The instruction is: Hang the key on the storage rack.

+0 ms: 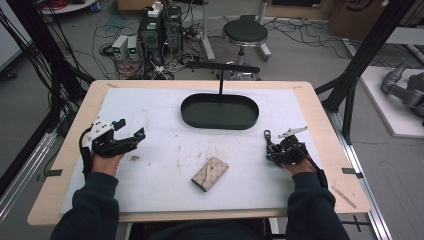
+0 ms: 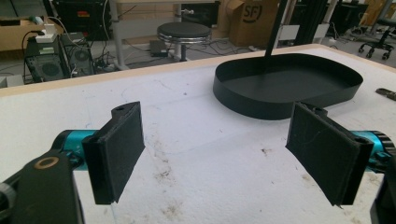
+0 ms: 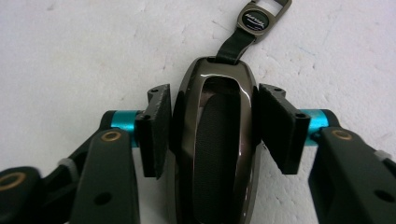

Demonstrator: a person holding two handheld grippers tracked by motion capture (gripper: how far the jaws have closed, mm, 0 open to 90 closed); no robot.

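I see the right gripper clamped on a dark key fob, pads touching both sides, strap tag just ahead on the mat. Left gripper gapes wide, nothing btwn pads; black tray sits beyond, fwd-right.

The white-covered wooden table is viewed from above the person's side, facing forward and down. The left gripper view is aimed low across it toward the black oval metal tray, also seen from above. The right gripper view is held close, facing down.
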